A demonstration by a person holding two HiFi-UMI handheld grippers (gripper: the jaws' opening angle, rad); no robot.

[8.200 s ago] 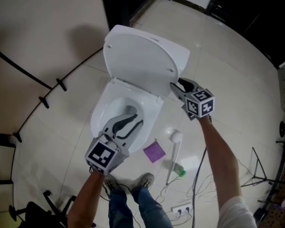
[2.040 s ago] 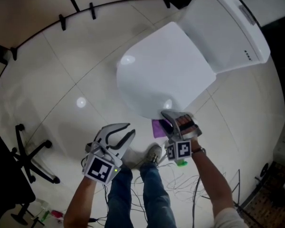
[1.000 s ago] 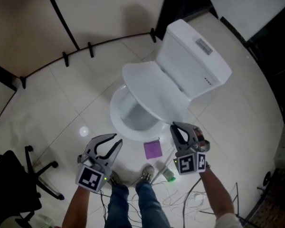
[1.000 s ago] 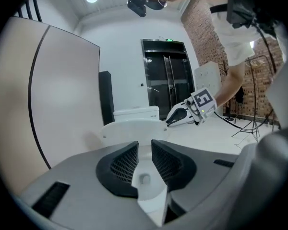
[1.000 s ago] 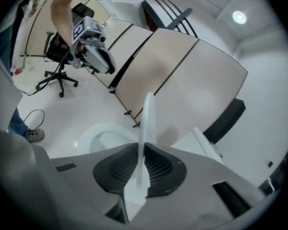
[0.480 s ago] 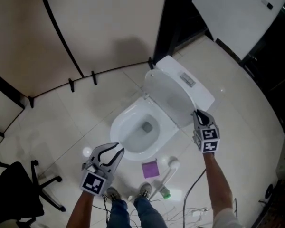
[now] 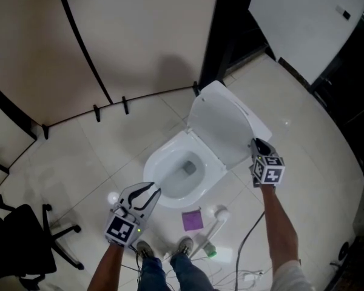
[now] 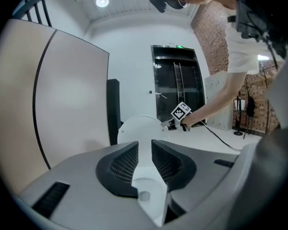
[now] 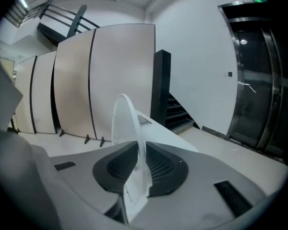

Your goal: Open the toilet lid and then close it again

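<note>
The white toilet lid (image 7: 221,123) stands raised, nearly upright, over the open bowl (image 7: 182,171). My right gripper (image 7: 259,143) is at the lid's right edge. In the right gripper view the lid's thin edge (image 9: 122,119) runs between the jaws of my right gripper (image 9: 140,150); the pads rest on it while the jaws ease open slightly. My left gripper (image 7: 147,190) hangs in front of the bowl at lower left, open and empty. In the left gripper view, past the jaws of my left gripper (image 8: 144,150), the lid (image 8: 139,128) and the right gripper (image 8: 170,125) show.
A purple pad (image 7: 192,219), a white toilet brush (image 7: 215,223) and a green bottle (image 7: 207,250) lie on the tiled floor before the toilet, by my shoes (image 7: 185,245). A black office chair (image 7: 24,235) stands at lower left. A curved partition (image 7: 109,111) runs behind.
The lid went from shut two seconds ago to half raised, then fully up. My right gripper moved up and to the right with its edge. The left gripper rose a little.
</note>
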